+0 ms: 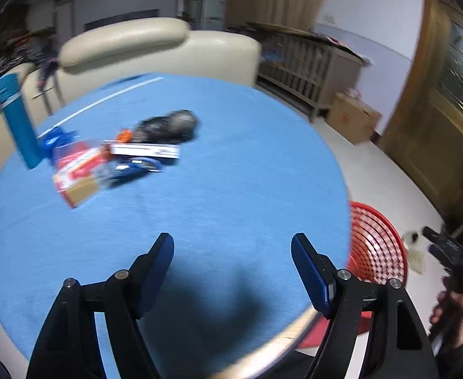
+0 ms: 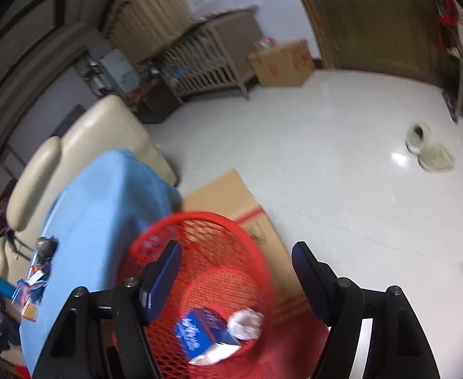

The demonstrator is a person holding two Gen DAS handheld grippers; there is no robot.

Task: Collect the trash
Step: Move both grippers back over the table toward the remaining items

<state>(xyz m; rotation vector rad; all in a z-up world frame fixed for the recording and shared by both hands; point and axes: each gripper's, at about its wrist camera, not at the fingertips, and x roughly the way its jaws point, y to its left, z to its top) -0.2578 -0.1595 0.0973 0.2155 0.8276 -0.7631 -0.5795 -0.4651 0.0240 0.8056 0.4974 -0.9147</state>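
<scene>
Trash still to collect sits in a heap on the far left of the round blue-clothed table (image 1: 231, 189): tall blue cylinder (image 1: 16, 120), red-and-tan cardboard box (image 1: 76, 173), flat white box (image 1: 146, 151), crumpled black plastic bag (image 1: 171, 124). Our left gripper (image 1: 231, 252) hovers over bare cloth, well short of the heap, jaws wide apart, nothing between them. Our right gripper (image 2: 236, 268) hangs over the red mesh basket (image 2: 200, 237) on the floor beside the table, jaws apart and empty; a blue-and-white carton (image 2: 196, 331) and white wad (image 2: 245, 323) lie inside. We judge this a between-items step. Next: left reaches forward-left to the heap and closes on one piece.
</scene>
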